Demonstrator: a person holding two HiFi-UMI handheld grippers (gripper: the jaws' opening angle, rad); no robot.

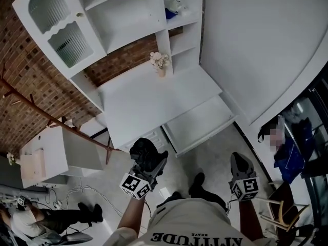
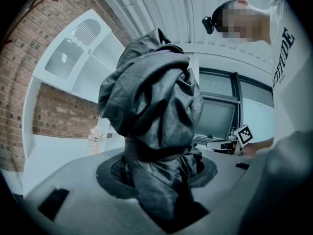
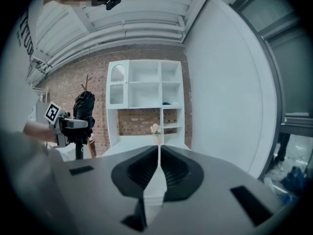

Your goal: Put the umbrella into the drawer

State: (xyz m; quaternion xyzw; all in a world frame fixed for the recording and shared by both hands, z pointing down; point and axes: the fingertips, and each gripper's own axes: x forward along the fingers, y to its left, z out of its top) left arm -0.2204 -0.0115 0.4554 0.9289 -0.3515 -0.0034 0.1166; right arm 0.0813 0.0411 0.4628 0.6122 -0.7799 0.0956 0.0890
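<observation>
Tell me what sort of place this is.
Likely a mock-up room in a studio or lab, not a lived-in home: a nearly bare white desk with a shelf unit against a brick wall, and loose cables on the floor.

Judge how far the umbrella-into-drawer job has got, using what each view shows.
Done: the drawer already looks pulled out, and the folded umbrella is picked up. In hand: the left tongs clamp it, short of the desk; the right tongs are shut, empty. Left: placing it inside the drawer.
</observation>
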